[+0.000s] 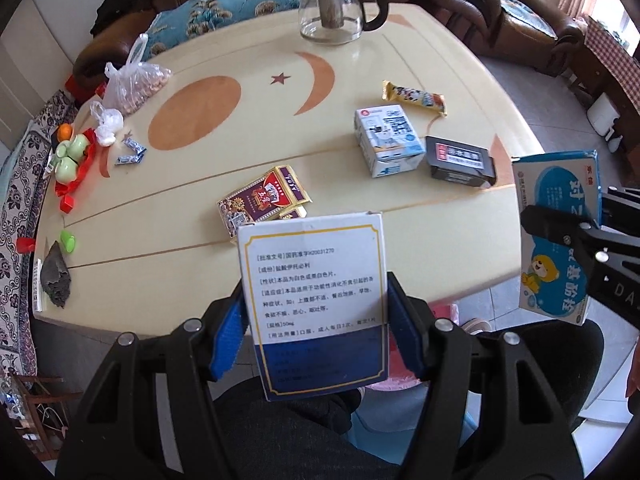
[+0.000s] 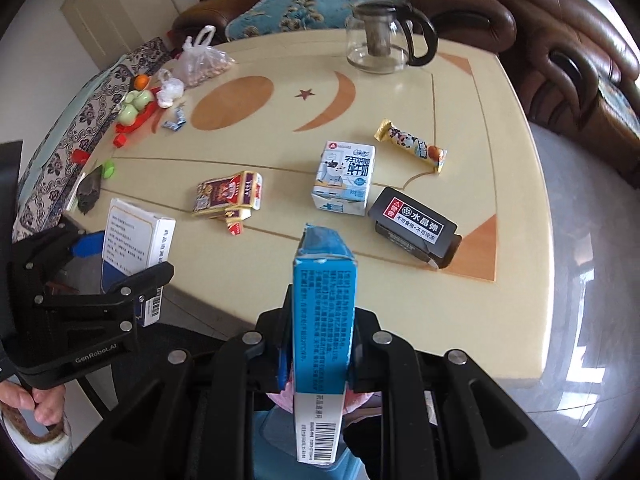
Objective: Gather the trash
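My left gripper is shut on a white and dark-blue medicine box, held upright above the near edge of the cream table. The same box shows at the left of the right wrist view. My right gripper is shut on a light-blue medicine box, held edge-on; that box hangs at the right of the left wrist view. On the table lie a torn cigarette pack, a milk carton, a black box and a snack bar wrapper.
A glass teapot stands at the far edge. At the left sit a plastic bag of nuts, green cups, candy wrappers and a dark scrap. A brown sofa runs behind and to the right.
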Demonstrator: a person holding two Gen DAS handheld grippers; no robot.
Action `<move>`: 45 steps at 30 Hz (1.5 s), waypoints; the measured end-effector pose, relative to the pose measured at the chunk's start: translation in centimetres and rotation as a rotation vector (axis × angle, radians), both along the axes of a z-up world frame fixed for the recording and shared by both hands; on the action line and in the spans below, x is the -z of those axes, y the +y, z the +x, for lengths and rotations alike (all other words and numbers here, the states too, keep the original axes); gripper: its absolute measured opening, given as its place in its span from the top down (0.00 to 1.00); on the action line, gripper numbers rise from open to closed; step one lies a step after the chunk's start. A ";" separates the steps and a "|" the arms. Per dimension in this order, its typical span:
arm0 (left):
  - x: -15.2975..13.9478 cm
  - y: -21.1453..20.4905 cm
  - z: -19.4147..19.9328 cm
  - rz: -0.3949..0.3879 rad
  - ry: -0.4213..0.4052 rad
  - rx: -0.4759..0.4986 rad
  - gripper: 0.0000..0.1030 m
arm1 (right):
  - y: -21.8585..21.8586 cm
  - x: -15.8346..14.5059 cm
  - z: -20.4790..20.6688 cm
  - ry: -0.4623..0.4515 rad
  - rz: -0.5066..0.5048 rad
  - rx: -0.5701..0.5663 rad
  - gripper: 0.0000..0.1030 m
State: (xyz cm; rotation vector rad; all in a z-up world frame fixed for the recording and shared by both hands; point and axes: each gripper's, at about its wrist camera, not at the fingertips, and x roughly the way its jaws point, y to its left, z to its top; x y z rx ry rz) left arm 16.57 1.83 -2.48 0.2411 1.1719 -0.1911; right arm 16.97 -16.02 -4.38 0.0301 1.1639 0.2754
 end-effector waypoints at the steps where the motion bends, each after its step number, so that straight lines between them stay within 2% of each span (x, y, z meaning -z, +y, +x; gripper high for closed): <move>1: -0.2 -0.1 -0.5 0.000 -0.005 0.004 0.39 | 0.1 -0.2 -0.4 -0.006 -0.002 -0.005 0.81; 9: -1.0 -1.4 -3.6 -0.007 -0.038 0.053 0.39 | 1.5 -1.3 -4.2 -0.038 -0.020 -0.065 0.81; 25: -0.6 -1.2 -7.1 -0.009 -0.054 0.066 0.39 | 3.5 -1.8 -9.1 -0.074 -0.063 -0.142 0.81; 45: 2.6 -0.7 -9.3 -0.036 -0.008 0.073 0.39 | 5.4 0.7 -11.5 -0.060 -0.095 -0.189 0.81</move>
